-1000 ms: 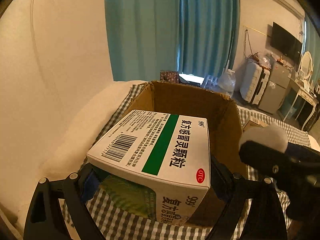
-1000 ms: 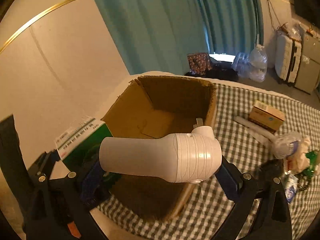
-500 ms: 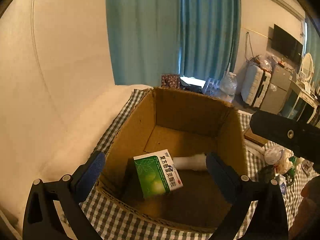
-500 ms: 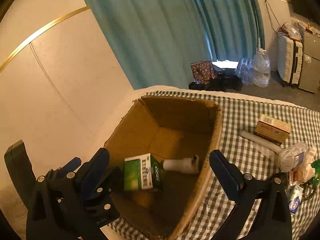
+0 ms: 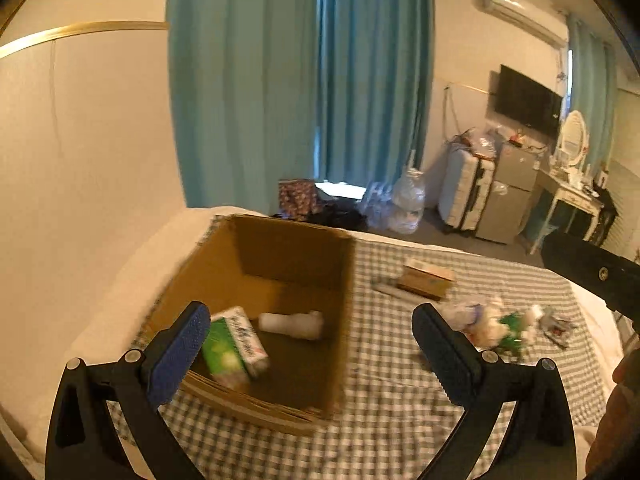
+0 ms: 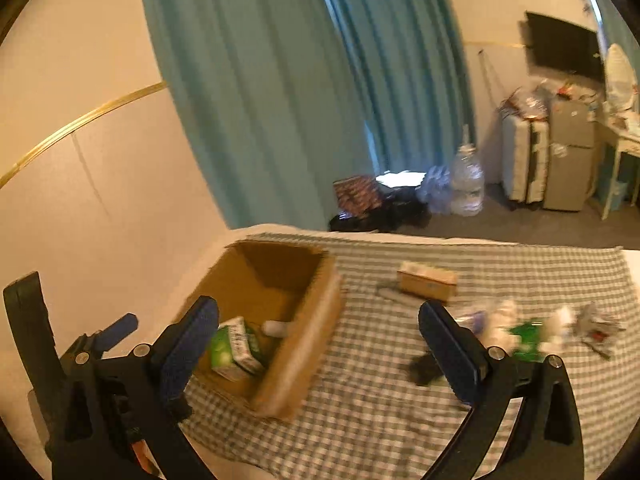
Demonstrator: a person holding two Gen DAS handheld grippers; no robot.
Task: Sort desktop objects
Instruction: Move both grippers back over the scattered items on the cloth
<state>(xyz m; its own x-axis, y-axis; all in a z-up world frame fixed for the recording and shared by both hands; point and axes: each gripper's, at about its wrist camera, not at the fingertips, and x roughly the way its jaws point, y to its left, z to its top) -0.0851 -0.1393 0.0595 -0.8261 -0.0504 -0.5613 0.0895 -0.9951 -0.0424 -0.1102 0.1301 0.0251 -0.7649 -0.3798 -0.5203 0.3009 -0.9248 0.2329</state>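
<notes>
Left wrist: box (image 5: 348, 304) with carton (image 5: 234, 346), bottle (image 5: 290, 324).

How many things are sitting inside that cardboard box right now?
2. A green and white medicine box lies at the near left of the cardboard box, and a white bottle lies on its side just beyond it. Nothing else shows, though the near wall hides some floor.

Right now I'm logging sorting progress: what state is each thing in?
Cardboard box: open, upright on the checked cloth.
Green medicine box: inside the cardboard box, tilted.
White bottle: inside it, lying down.
Small brown carton: on the cloth, unsorted.
Left gripper: open, holding nothing.
Right gripper: open, holding nothing.
</notes>
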